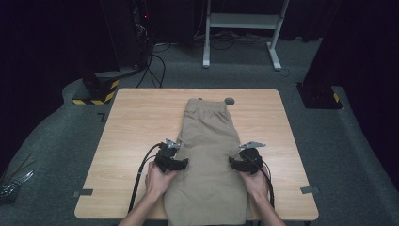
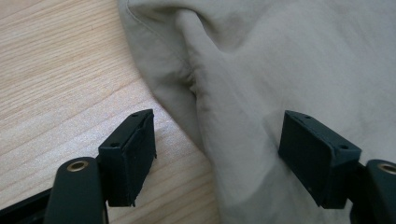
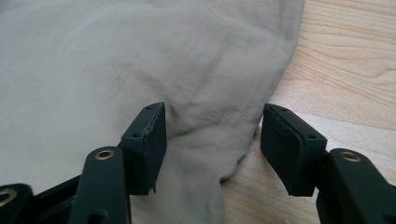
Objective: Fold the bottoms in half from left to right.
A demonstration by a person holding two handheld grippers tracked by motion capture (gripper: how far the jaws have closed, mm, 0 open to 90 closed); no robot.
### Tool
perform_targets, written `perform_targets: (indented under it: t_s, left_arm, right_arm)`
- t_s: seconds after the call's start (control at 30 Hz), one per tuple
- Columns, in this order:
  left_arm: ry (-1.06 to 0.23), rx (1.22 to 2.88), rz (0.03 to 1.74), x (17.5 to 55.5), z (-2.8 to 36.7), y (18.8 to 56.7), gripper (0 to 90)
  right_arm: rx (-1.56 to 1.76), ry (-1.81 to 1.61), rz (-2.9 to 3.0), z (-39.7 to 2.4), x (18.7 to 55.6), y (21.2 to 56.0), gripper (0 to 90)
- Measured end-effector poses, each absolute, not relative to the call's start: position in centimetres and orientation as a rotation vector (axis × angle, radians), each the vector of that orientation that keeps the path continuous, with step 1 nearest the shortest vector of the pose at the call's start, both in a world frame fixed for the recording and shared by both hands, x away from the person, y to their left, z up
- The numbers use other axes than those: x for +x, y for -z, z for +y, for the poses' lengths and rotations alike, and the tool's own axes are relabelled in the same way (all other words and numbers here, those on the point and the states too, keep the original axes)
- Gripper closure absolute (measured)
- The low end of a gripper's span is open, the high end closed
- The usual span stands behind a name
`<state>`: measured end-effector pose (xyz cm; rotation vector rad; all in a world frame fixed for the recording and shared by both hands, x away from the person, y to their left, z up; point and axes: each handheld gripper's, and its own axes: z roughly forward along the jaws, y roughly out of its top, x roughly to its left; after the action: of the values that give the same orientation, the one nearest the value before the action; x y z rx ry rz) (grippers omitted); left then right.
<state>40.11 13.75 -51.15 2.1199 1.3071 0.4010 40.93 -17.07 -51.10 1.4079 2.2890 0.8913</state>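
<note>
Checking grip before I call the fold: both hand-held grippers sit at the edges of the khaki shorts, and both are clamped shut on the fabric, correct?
Not quite. The left hand-held gripper and right hand-held gripper do sit at the edges of the khaki shorts, but both are open; each gripper view shows its jaws apart, with cloth between them unpinched.

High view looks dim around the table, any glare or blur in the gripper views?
High view: table evenly lit, surroundings near black, soft overall. Left gripper view: shorts sharp, fold shadows gentle, no glare. Right gripper view: fabric and wood grain crisp, jaws at the bottom edge slightly soft.
</note>
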Motion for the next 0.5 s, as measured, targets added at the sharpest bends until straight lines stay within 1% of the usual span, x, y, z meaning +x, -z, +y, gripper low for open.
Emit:
perform_targets:
  t_s: [0.07, 0.13, 0.17, 0.27, 0.3, 0.37, 0.43, 0.5]
  left_arm:
    - [-0.403, 2.126, 1.306, 40.1, 13.6, 51.1, 27.7]
    - [-0.416, 2.129, 1.300, 40.0, 13.5, 51.2, 29.1]
    - [-0.421, 2.126, 1.295, 40.0, 13.5, 51.2, 29.6]
    - [-0.463, 2.126, 1.277, 40.1, 13.2, 51.4, 31.9]
    - [-0.466, 2.136, 1.254, 39.9, 13.1, 51.3, 35.2]
    - [-0.461, 2.145, 1.218, 39.6, 12.8, 51.2, 48.6]
    - [-0.454, 2.155, 1.195, 39.3, 12.7, 51.1, 59.5]
    - [-0.445, 2.143, 1.188, 38.9, 12.7, 51.2, 66.0]
  right_arm:
    - [1.404, -0.887, 2.294, -17.0, 40.9, 51.1, 42.1]
    - [1.377, -0.903, 2.275, -16.9, 40.8, 50.9, 45.1]
    - [1.354, -0.935, 2.257, -17.0, 40.8, 50.7, 48.8]
    - [1.262, -1.024, 2.259, -16.3, 41.5, 49.6, 63.8]
    - [1.234, -1.027, 2.280, -15.8, 42.0, 49.4, 66.3]
    - [1.211, -0.994, 2.331, -14.6, 43.2, 49.5, 68.4]
    - [1.198, -0.933, 2.365, -13.5, 43.9, 50.2, 70.3]
    - [1.159, -0.886, 2.388, -12.8, 43.9, 51.1, 72.3]
